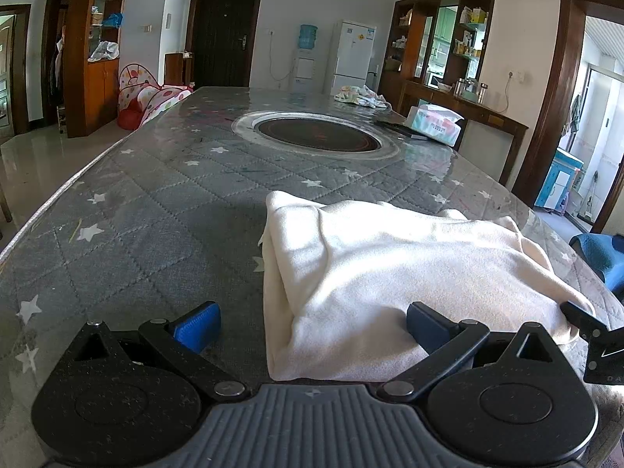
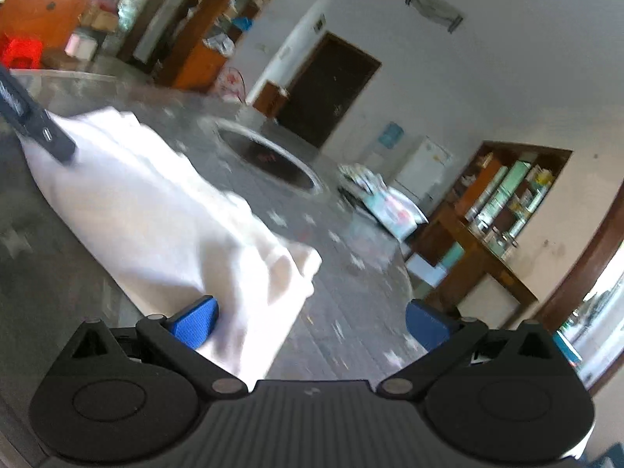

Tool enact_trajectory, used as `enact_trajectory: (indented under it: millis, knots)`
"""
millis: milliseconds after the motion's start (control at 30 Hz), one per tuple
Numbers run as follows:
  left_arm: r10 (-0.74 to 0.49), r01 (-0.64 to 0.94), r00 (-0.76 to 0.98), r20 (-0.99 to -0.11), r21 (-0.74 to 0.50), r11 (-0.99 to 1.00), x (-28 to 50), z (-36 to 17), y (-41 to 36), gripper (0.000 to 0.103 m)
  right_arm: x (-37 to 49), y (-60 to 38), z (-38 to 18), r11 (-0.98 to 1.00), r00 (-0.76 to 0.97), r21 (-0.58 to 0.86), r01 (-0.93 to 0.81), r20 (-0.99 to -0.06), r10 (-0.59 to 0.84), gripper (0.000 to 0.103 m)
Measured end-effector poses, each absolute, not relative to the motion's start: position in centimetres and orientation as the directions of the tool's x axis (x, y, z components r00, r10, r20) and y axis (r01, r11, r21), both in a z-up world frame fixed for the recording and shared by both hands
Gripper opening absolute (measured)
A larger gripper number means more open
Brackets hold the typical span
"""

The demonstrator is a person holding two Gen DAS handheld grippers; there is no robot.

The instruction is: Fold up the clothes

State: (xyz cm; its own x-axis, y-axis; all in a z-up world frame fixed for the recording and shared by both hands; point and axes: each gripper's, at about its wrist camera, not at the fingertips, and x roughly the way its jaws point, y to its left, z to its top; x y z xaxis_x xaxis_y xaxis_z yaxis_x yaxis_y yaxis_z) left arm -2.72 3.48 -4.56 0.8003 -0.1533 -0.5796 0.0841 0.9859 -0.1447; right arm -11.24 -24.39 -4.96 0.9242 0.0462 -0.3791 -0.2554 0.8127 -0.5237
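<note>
My left gripper point(image 1: 312, 331) is spread wide and holds nothing, its right finger lying against the near edge of the folded cream garment point(image 1: 390, 273), which rests on the grey star-patterned table point(image 1: 156, 202) on the near side of the round inset cooktop point(image 1: 318, 134). My right gripper point(image 2: 312, 325) is also spread and empty, tilted, with its left finger just beside the garment's corner; the view there is blurred.
</note>
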Motion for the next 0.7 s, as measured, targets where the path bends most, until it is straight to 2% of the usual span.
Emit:
enact_trajectory:
  millis: [133, 233, 367, 500, 700]
  knots:
    - [-0.151, 0.084, 0.800, -0.581, -0.141, 0.986, -2.7, -4.6, 3.5, 0.103, -11.2, -25.4, -4.6, 0.843, 0.910, -0.469, -0.263, -0.411, 0.055, 0.103]
    - [-0.149, 0.083, 0.800, -0.581, -0.139, 0.987, -2.7, -4.6, 3.4, 0.103, -11.8, -25.3, -3.5, 0.858, 0.918, -0.443, -0.259, -0.390, 0.076, 0.103]
    - [-0.149, 0.083, 0.800, -0.582, -0.138, 0.987, -2.6, -4.6, 3.4, 0.103, -10.9, -24.9, -4.2, 0.842, 0.922, -0.486, -0.233, -0.387, 0.032, 0.103]
    - [-0.157, 0.083, 0.798, -0.582, -0.152, 0.985, -2.6, -4.5, 3.7, 0.103, -10.3, -25.6, -4.6, 0.873, 0.905, -0.422, -0.245, -0.423, 0.049, 0.103]
    - [-0.105, 0.028, 0.814, -0.571, -0.143, 0.989, -3.3, -3.8, 4.9, 0.103, -10.6, -25.7, -3.5, 0.870, 0.914, -0.427, -0.247, -0.401, 0.062, 0.103]
